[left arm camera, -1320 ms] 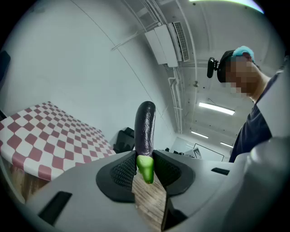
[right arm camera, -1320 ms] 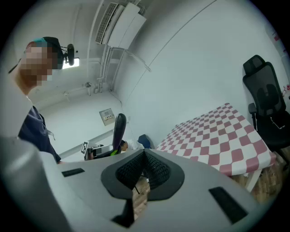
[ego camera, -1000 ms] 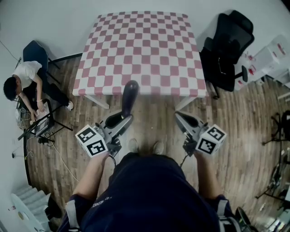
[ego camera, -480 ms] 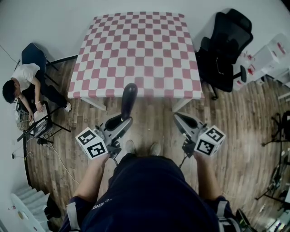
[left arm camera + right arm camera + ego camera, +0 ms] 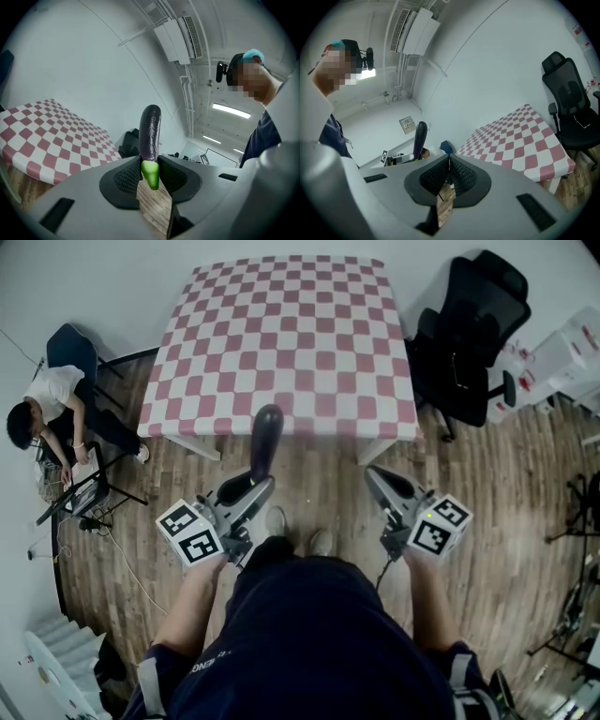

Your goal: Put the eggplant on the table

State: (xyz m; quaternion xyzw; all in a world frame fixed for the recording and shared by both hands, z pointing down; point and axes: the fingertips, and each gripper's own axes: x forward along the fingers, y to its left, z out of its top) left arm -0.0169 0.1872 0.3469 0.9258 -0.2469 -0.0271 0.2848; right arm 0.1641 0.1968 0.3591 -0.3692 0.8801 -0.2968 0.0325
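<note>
The eggplant (image 5: 266, 442) is not yet on the table (image 5: 281, 334): the left gripper (image 5: 259, 487) clamps its green stem end, holding it in the air just short of the near edge, while the right gripper (image 5: 373, 474) is closed and empty.

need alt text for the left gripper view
The left gripper is shut on a dark purple eggplant at its green stem end. A pink-and-white checkered table stands at left, a person at right.
</note>
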